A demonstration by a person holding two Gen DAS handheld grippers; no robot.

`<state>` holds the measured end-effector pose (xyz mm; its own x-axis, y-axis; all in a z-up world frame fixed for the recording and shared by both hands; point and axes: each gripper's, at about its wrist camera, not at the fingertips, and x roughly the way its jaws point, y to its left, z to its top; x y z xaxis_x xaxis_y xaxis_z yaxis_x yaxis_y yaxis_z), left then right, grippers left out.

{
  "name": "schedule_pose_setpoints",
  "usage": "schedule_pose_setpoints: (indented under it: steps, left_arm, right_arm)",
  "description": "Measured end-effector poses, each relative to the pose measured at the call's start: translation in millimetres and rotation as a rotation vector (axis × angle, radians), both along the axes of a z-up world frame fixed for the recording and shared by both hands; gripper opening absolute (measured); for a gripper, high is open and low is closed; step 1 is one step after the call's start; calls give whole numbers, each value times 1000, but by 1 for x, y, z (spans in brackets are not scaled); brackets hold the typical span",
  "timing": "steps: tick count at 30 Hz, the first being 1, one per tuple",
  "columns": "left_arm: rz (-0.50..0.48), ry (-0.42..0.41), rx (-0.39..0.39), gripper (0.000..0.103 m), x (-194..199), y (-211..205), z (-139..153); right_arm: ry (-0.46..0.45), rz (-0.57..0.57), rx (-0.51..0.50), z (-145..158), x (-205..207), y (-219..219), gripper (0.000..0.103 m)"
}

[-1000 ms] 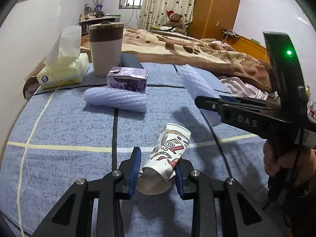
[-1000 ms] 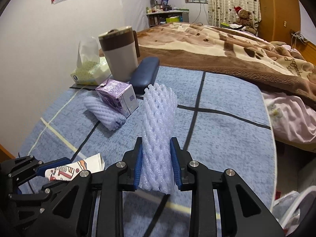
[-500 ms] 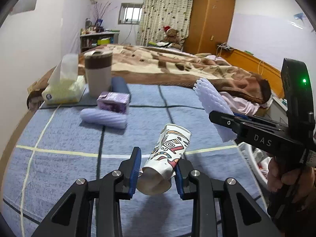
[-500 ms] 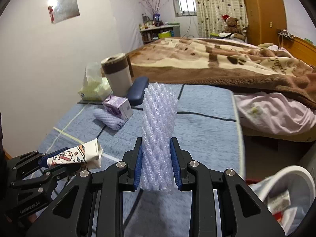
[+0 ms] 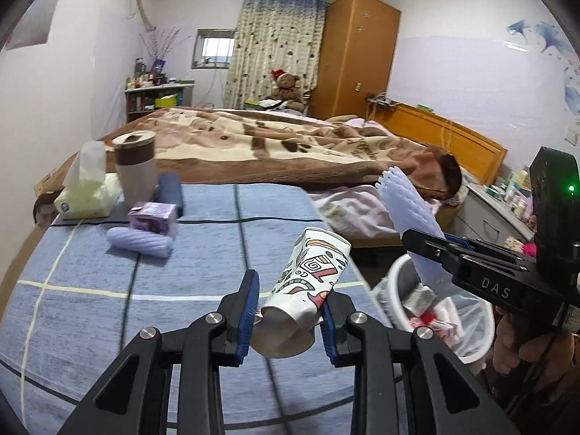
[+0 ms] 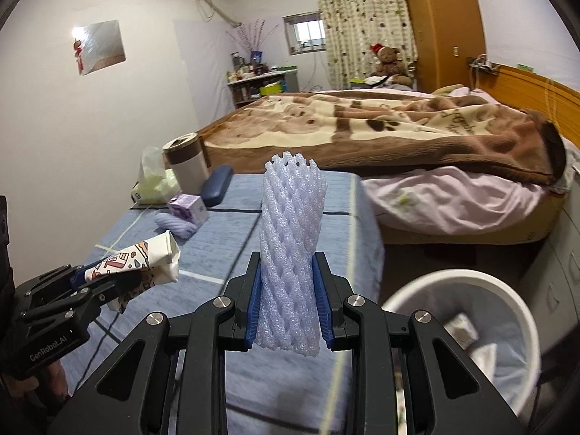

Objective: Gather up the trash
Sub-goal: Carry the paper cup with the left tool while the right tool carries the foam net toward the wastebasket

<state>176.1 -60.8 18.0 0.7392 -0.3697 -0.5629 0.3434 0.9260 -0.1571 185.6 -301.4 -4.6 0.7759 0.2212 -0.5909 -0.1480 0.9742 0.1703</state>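
Aloft, a crushed paper cup (image 5: 308,286) is clamped by the left gripper (image 5: 288,313); a foam net sleeve (image 6: 291,250) is pinched low by the right gripper (image 6: 288,308). Both judged light and squashy (gentle grip suffices). Bin (image 6: 467,282) just beside. "DAS" and "GenRobot.AI" are read on the housings.

Both fisheye cameras are sitting close behind their grippers, looking forward over the blue checked cloth-covered table (image 5: 90,290) (image 6: 290,199) toward the brown-blanketed bed (image 5: 272,145) (image 6: 398,127); both are also catching the white round waste bin (image 5: 478,340) (image 6: 507,290).
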Motion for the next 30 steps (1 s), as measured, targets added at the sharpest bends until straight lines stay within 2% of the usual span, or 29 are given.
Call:
schedule_pose_setpoints:
  steps: [13, 18, 30]
  left_arm:
    - [-96, -10, -6, 32, -27, -72, -3]
    - [-132, 11, -17, 32, -32, -99, -9]
    - [-195, 25, 33, 32, -41, -157, -23]
  right_arm:
    - [2, -125, -21, -3, -33, -56, 28]
    - [16, -158, -27, -9, -42, -72, 28]
    - [65, -219, -26, -27, -54, -109, 28]
